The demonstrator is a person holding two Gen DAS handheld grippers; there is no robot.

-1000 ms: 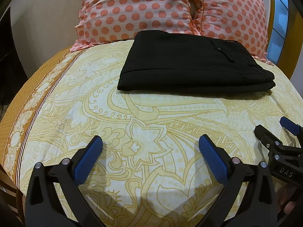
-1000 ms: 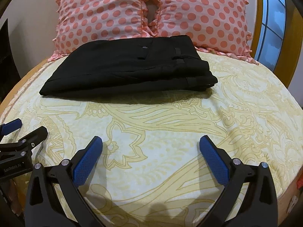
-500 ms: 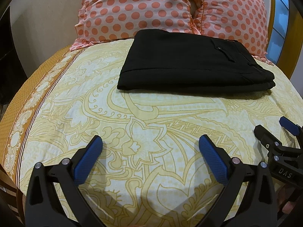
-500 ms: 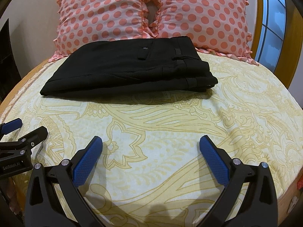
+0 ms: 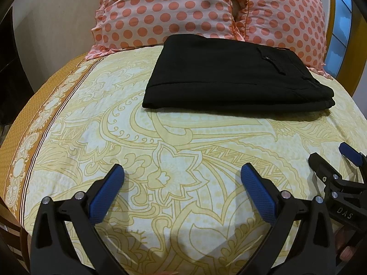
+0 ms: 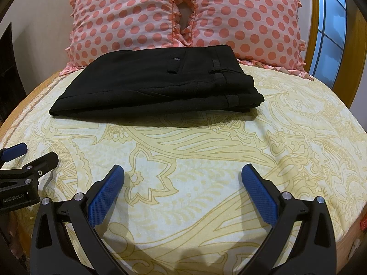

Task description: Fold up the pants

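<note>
Black pants (image 5: 229,75) lie folded into a flat rectangle on the yellow patterned bedsheet (image 5: 160,151), in front of the pillows; they also show in the right wrist view (image 6: 158,84). My left gripper (image 5: 182,171) is open and empty, low over the sheet, well short of the pants. My right gripper (image 6: 182,171) is open and empty too, at a similar distance. The right gripper (image 5: 330,158) shows at the right edge of the left wrist view. The left gripper (image 6: 34,153) shows at the left edge of the right wrist view.
Two pink polka-dot pillows (image 6: 183,16) stand against the headboard behind the pants. The bed's brown-bordered left edge (image 5: 34,123) drops off. A wooden frame and window (image 6: 330,27) are at the right.
Both grippers have stayed almost still and open; the views have only drifted slightly. The pants have not moved.
</note>
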